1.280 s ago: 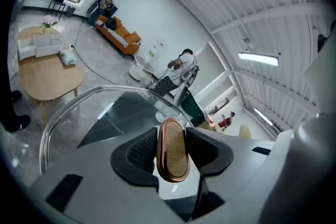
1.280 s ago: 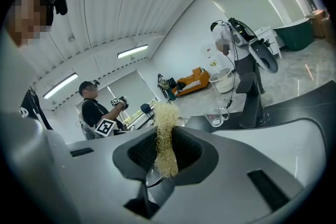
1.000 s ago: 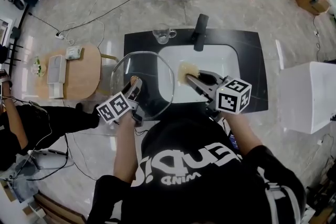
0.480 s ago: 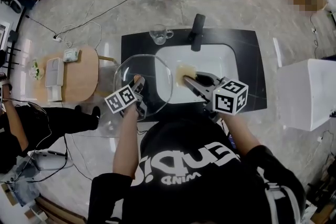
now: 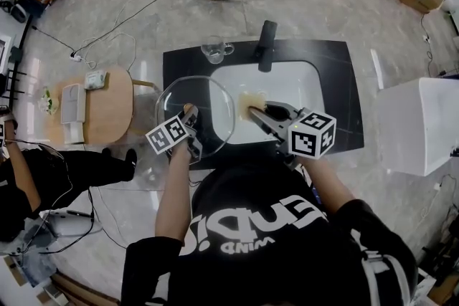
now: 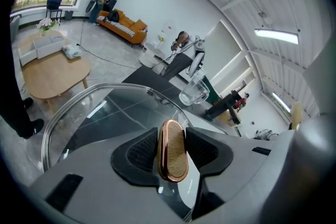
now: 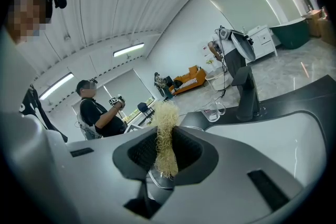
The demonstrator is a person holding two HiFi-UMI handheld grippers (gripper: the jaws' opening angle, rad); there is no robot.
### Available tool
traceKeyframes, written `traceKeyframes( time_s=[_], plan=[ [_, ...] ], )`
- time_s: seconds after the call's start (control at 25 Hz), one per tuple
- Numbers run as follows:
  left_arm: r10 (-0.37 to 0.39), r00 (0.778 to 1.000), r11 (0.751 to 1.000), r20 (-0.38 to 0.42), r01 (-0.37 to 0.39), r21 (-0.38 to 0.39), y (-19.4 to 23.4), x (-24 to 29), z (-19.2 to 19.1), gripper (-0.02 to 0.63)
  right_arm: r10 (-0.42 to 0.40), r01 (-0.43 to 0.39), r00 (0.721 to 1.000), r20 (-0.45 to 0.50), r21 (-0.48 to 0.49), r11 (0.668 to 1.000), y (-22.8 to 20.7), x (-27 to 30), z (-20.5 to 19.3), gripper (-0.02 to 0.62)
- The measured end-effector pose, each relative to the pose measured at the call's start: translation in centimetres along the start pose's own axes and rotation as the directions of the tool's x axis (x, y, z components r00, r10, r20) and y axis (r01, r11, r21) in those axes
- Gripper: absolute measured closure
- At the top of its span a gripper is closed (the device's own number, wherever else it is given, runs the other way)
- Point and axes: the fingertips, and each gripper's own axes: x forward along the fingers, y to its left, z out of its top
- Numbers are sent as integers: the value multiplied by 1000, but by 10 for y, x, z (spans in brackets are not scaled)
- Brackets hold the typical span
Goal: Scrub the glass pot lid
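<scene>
The glass pot lid is held up over the black counter's left part, beside the sink. My left gripper is shut on the lid's knob, an oval of wood with a copper rim, and the clear dome spreads out beyond the jaws. My right gripper is shut on a pale fibrous scrubber, which stands just off the lid's right rim above the basin. Up close, the scrubber sticks up between the black pads. Whether it touches the glass I cannot tell.
A white sink basin is set in the black counter, with a black faucet at the back and a glass mug to its left. A round wooden table stands to the left. A white box stands to the right. A person stands beyond the counter.
The left gripper and the lid have shifted slightly right, toward the sink. The right gripper and scrubber have hardly moved.
</scene>
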Motion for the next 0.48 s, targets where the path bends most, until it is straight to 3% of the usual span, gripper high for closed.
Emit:
traceKeyframes(
  time_s=[0.32, 0.48],
  plan=[
    [-2, 1000, 1000, 4, 2, -14, -1, 1, 4, 440, 4, -4, 1000, -3, 2, 1000, -1, 2, 0, 538],
    [34, 999, 998, 1, -34, 50, -3, -4, 10, 445, 5, -5, 1000, -6, -3, 1000, -1, 4, 0, 538]
  ],
)
